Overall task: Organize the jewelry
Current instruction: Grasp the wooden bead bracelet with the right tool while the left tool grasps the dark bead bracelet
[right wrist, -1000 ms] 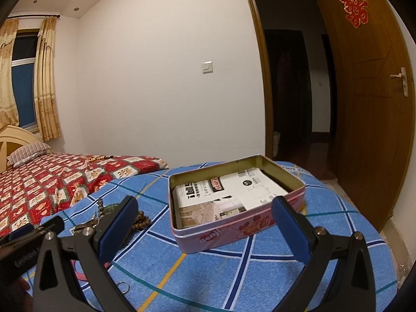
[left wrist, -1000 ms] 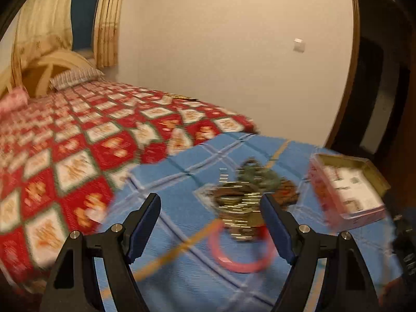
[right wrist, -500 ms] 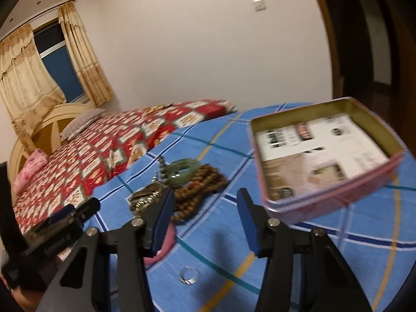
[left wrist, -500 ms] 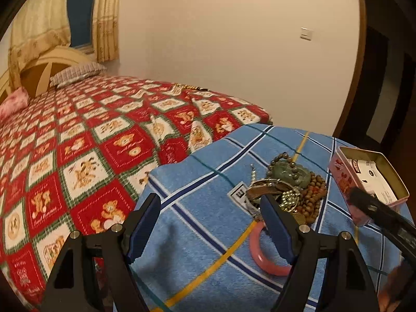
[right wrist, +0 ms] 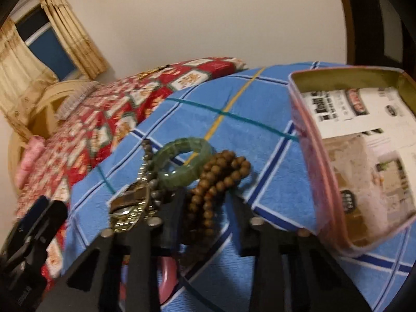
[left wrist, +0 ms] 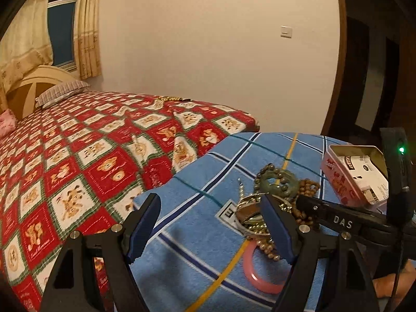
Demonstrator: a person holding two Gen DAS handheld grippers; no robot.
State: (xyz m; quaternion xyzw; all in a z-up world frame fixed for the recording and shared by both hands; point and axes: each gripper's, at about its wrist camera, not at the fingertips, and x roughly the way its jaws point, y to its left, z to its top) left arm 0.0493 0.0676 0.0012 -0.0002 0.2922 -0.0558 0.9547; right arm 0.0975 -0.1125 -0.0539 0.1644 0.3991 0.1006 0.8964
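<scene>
Between the two dark fingers of the right hand-held gripper, a strand of brown wooden beads is lying in a loose heap on the blue checked cloth, and the jaws have just been closing around it, now standing narrow with the strand in the gap; whether the pads are already pressing on the beads is hard to say from the blurred right wrist view. Touching the beads on their left, a green jade bangle is resting partly over a grey bead chain, and a brass-coloured trinket is sitting just beside the left finger, so the likeliest trouble is that the closing fingers are catching more than one piece, or that a lifted strand is dragging the tangled bangle and chain along with it. A loose loop could also be slipping out if only a few beads are being pinched. Under the heap, a pink bangle is lying flat on the cloth. Just to the right, the open pink tin is waiting with its printed paper lining showing. Farther out, the left hand-held gripper is hovering wide open and holding nothing, near the heap's left edge.
</scene>
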